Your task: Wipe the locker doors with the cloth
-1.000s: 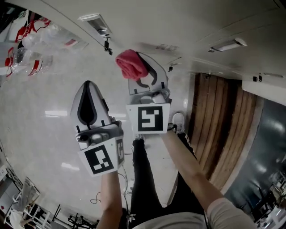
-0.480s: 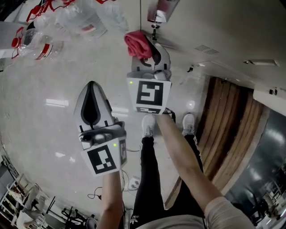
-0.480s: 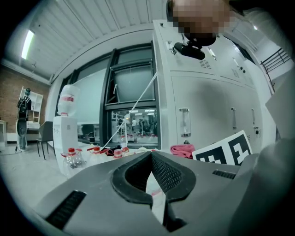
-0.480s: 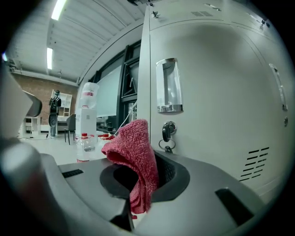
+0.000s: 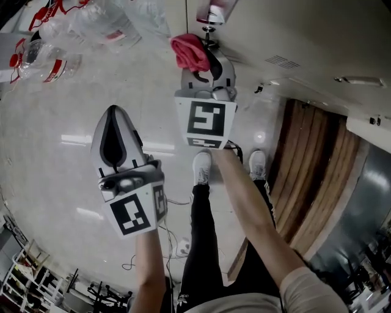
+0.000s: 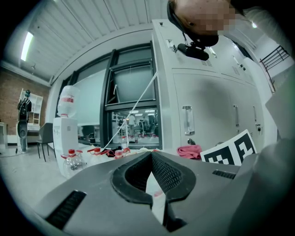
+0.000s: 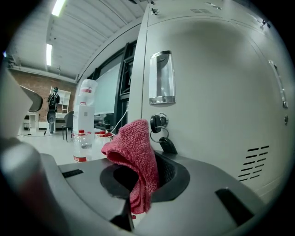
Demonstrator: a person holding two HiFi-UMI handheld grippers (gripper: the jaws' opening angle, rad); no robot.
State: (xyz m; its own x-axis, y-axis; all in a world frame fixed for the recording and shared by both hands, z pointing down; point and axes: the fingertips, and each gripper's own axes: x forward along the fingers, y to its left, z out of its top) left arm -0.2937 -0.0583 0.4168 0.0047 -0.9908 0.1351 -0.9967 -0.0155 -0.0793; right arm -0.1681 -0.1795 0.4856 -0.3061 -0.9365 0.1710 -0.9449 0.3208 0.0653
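As the right gripper (image 7: 138,184), clamping the red cloth (image 7: 133,156), is closing on the locker door (image 7: 216,101) beside its key (image 7: 159,123), wiping is probably starting; the left gripper (image 5: 114,122) is idling closed, empty.

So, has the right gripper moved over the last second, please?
Yes: the right gripper carried the red cloth closer to the locker door's keyed lock.

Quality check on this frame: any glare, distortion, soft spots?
Head view: bright streaks of glare on the glossy floor. Left gripper view: heavy fisheye, black corners, the edges of the lockers bowed. Right gripper view: red cloth sharp, locker door curved by the lens, ceiling strip lights blown out.
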